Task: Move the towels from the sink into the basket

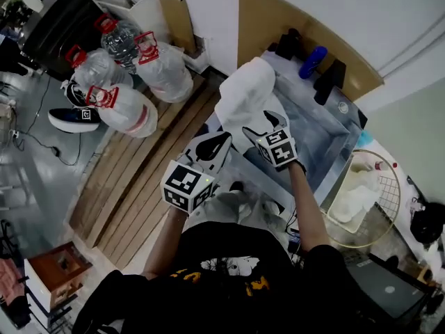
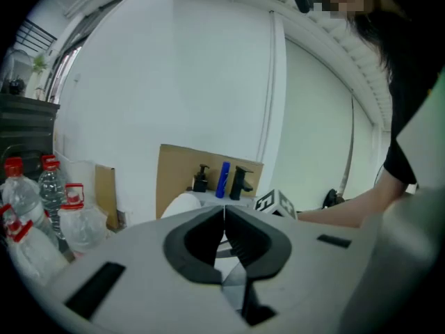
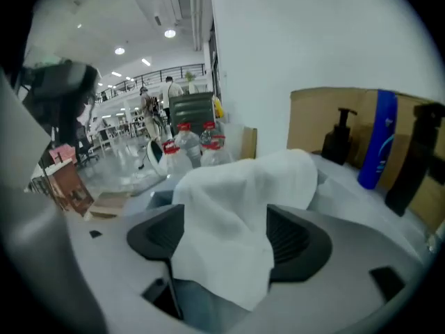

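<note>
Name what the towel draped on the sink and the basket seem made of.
Towel: soft white matte cloth, probably cotton; it drapes in folds. Basket: thin pale metal wire, likely; an open see-through mesh; coating unclear.

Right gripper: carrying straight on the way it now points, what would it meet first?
The white cloth towel: it lies between the right gripper's open jaws, draped over the grey sink's edge. Whether the pads touch it is unclear.

A cardboard sheet (image 1: 259, 19) stands upright. Just in front of it stand a blue bottle (image 1: 313, 61) and a black dispenser (image 1: 287, 45). Left of it cluster water jugs (image 1: 132, 72), with a shoe (image 1: 73, 119) beyond them.
</note>
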Available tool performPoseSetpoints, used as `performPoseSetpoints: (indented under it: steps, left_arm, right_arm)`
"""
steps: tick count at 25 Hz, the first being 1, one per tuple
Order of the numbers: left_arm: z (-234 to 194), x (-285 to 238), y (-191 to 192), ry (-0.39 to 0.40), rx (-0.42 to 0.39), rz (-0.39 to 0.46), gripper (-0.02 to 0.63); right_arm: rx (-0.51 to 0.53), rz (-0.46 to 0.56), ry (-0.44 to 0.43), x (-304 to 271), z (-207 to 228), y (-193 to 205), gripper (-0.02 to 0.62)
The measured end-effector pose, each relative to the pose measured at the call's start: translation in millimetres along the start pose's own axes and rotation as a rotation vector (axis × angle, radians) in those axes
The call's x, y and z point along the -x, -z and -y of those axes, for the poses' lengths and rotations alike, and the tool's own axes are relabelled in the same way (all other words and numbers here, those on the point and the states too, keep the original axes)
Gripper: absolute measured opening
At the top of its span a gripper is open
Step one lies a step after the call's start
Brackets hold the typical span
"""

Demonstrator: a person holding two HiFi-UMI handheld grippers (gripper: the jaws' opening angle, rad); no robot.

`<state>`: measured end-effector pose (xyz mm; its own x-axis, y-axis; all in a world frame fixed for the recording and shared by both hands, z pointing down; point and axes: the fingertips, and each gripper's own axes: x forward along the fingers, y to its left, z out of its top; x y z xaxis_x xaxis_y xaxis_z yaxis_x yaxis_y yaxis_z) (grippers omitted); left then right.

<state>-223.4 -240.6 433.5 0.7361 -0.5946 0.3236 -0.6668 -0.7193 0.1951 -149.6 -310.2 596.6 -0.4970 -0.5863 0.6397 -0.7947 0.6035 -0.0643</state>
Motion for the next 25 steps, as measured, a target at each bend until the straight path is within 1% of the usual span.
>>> performPoseSetpoints:
  steps: [2,5,9,11,13,15,17,21,22,23,25]
  left_arm:
    - [-12.3,6.5,3.2,-0.028,0.009,-0.003,0.009]
    - [-29.0,12.4,8.5,-0.064,0.026,-0.013,0.011]
    - [-47.9,18.9,15.1,-0.104,0.042,-0.028,0.009]
    - [-55.8,22.0,20.3,-0.125,0.057,-0.041,0.011]
    - [-63.2,22.0,23.5,-0.143,0.072,-0.042,0.011]
    - [-68.4,18.5,23.0,-0.152,0.083,-0.032,0.011]
    - [-69.7,14.5,22.8,-0.152,0.093,-0.028,0.010]
    - [-71.0,8.2,24.6,-0.150,0.111,-0.027,0.010]
    - [-71.5,7.0,24.1,-0.149,0.114,-0.025,0.011]
    - [-71.6,5.8,23.1,-0.147,0.116,-0.022,0.011]
    - [-70.8,3.5,20.1,-0.141,0.114,-0.018,0.011]
  right_arm:
    - [0.021,-0.103,0.002,-32.3,11.0,23.9,0.367]
    - [0.020,-0.226,0.039,-69.0,34.5,54.7,0.382]
    - [0.043,-0.320,0.107,-96.6,64.0,74.6,0.424]
    - [0.019,-0.354,0.107,-106.2,73.1,83.7,0.435]
    - [-0.049,-0.353,0.074,-115.3,79.9,86.7,0.450]
    - [-0.110,-0.338,0.031,-120.6,83.4,84.8,0.453]
    - [-0.126,-0.322,0.014,-121.2,84.4,84.7,0.453]
    - [-0.125,-0.306,0.018,-120.3,79.9,85.0,0.444]
    - [-0.125,-0.308,0.020,-119.3,76.9,83.5,0.417]
    - [-0.125,-0.309,0.020,-118.0,72.7,82.1,0.368]
    - [-0.132,-0.308,0.015,-115.0,62.8,81.3,0.225]
